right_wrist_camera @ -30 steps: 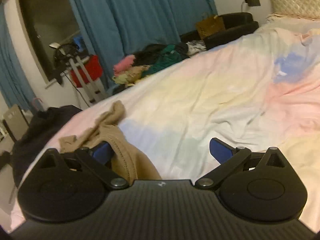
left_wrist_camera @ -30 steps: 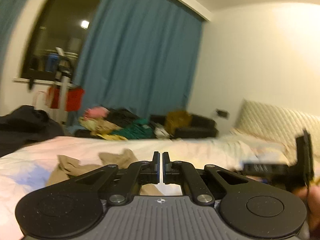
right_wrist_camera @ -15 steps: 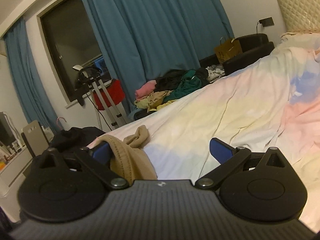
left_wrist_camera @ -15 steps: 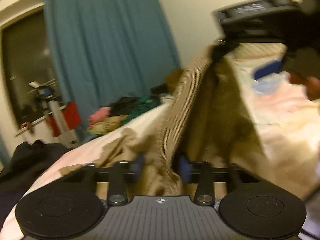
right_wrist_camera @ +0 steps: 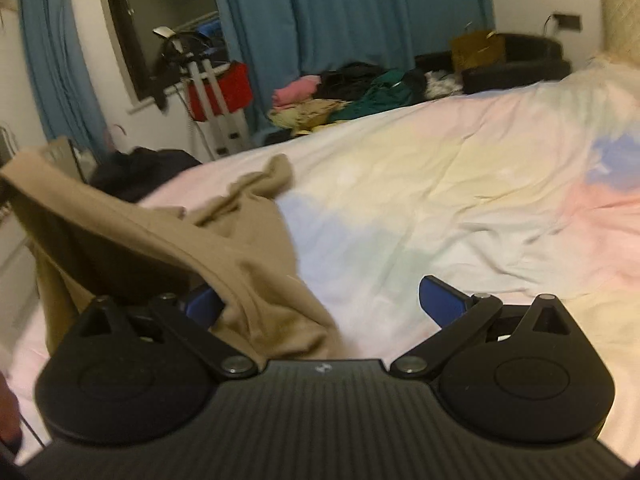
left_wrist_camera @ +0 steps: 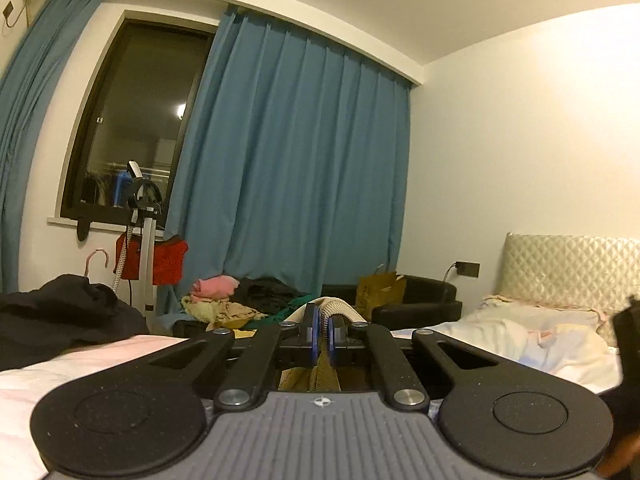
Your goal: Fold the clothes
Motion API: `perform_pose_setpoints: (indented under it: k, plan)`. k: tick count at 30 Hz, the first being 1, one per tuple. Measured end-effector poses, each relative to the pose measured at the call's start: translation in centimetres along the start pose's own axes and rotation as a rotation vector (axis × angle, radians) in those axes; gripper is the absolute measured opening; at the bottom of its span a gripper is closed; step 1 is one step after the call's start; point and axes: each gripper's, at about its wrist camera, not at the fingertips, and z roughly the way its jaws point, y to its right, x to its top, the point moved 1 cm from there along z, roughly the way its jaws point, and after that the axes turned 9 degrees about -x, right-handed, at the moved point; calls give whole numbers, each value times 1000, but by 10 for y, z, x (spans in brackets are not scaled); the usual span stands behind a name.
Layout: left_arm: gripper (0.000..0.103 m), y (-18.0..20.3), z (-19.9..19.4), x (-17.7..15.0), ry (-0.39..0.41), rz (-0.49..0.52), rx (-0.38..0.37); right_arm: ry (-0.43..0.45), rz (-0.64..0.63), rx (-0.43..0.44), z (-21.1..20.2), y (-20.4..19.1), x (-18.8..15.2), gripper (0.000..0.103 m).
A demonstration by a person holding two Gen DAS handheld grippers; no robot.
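The left gripper (left_wrist_camera: 322,330) was clenched on a fold of the tan garment (left_wrist_camera: 325,372), its blue pads pressing the ribbed cloth between them; its jaws had just been closing on that fabric. The cloth rose in a small hump above the fingertips and hung below them toward the gripper body. The right gripper (right_wrist_camera: 320,300) stood with its jaws wide apart, and the tan garment (right_wrist_camera: 160,240) lay draped over its left finger without being pinched. From there the garment stretched up toward the left edge of the frame, taut and lifted, while its far end trailed onto the pastel bedspread (right_wrist_camera: 460,184) in the middle of the frame. Beyond the bed, a heap of clothes (right_wrist_camera: 344,96) sat on the floor below the blue curtain (left_wrist_camera: 296,168), and a quilted headboard (left_wrist_camera: 568,268) stood at the right edge
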Motion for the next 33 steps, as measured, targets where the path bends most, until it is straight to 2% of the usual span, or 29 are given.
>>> perform_pose_setpoints:
  k: [2, 5, 8, 13, 18, 20, 22, 24, 26, 29, 33]
  plan:
    - [5, 2, -3, 2, 2, -10, -5, -6, 28, -37, -14, 13, -3, 103]
    - [5, 2, -7, 7, 17, -23, -35, 35, 117, -97, -38, 38, -5, 103]
    - [5, 10, -18, 11, 49, -21, -85, 91, 214, -105, -60, 54, -8, 103]
    - [5, 20, -28, 15, 77, -17, -100, 36, 191, -132, -44, 37, -18, 103]
    - [5, 9, -28, 15, 62, -30, -51, -39, 88, -94, -14, -3, -35, 103]
    - [5, 3, -27, 15, 48, -25, -16, -22, 67, -136, -10, -7, -43, 102]
    - [5, -1, -26, 14, 6, -24, 22, 53, 111, -200, -20, 1, -45, 102]
    - [6, -10, -23, 10, -70, -50, 44, 147, 174, -254, -33, 11, -43, 103]
    - [6, -15, -21, 2, -142, -67, 52, 235, 196, -269, -47, 16, -38, 103]
    - [6, -17, -21, -10, -243, -63, 50, 325, 170, -227, -62, 12, -36, 103]
    - [13, -19, -21, -25, -316, -50, 36, 329, 168, -165, -61, 13, -36, 103]
